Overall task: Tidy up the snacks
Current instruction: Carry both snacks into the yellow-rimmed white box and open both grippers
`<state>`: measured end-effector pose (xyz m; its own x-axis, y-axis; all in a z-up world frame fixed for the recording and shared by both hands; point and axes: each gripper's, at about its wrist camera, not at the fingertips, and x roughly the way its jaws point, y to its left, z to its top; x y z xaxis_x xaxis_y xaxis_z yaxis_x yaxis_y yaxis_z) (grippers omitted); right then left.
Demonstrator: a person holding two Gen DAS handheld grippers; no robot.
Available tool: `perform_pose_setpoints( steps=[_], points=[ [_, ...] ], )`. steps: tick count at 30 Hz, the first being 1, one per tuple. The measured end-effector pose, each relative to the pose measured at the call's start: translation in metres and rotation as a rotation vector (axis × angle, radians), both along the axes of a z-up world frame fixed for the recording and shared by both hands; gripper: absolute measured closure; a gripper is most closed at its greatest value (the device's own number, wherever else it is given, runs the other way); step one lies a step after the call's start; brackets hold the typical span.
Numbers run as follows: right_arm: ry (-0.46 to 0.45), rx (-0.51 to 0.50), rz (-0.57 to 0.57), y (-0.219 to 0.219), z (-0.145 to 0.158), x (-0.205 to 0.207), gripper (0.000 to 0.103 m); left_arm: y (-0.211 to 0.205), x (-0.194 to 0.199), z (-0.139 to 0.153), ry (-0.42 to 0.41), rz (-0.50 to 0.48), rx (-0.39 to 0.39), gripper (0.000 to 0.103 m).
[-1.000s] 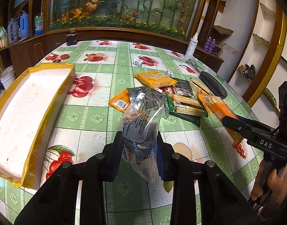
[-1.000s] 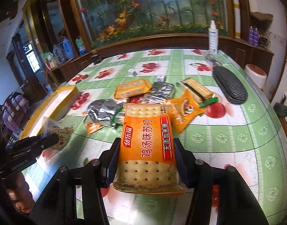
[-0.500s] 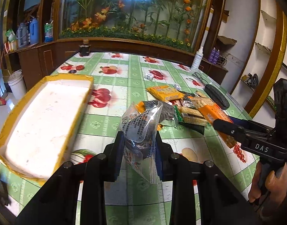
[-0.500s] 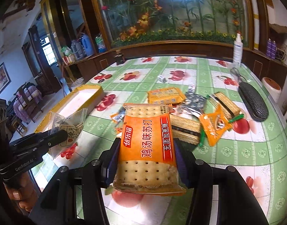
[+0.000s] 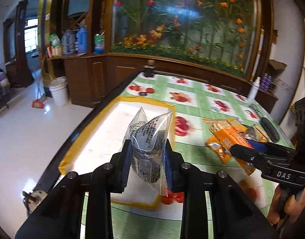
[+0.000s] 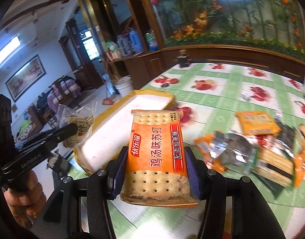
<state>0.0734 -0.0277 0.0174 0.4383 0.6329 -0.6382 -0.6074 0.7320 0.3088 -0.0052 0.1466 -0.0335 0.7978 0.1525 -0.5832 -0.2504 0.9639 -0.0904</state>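
Observation:
My left gripper (image 5: 147,165) is shut on a clear plastic snack bag (image 5: 149,139) and holds it over the near end of a yellow-rimmed white tray (image 5: 104,131). My right gripper (image 6: 156,169) is shut on an orange cracker pack (image 6: 158,153) and holds it above the table, just right of the tray (image 6: 132,117). The left gripper and its bag (image 6: 76,127) show at the left of the right wrist view. The right gripper with its pack (image 5: 236,145) shows at the right of the left wrist view.
Several loose snack packs (image 6: 258,143) lie in a pile on the green fruit-pattern tablecloth (image 6: 232,87), right of the tray. A black oval object (image 5: 269,128) and a white bottle (image 5: 254,88) stand at the far right. The table's left edge drops to the floor.
Both grippers have swung left with their packs, from over the snack pile towards the tray. The left bag now hangs over the tray's near end.

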Motion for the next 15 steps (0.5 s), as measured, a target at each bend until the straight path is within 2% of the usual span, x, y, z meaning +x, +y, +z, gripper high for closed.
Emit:
perform_pose_setpoints(
  steps=[10,15],
  points=[
    [0.03,-0.04,0.145,0.12,-0.024,0.024,0.048,0.048,0.017,-0.042,0.085,0.116,-0.014,0.076],
    [0.056,-0.08,0.19,0.158,-0.044,0.03,0.048,0.058,0.02,-0.054,0.108,0.147,-0.008,0.076]
  ],
)
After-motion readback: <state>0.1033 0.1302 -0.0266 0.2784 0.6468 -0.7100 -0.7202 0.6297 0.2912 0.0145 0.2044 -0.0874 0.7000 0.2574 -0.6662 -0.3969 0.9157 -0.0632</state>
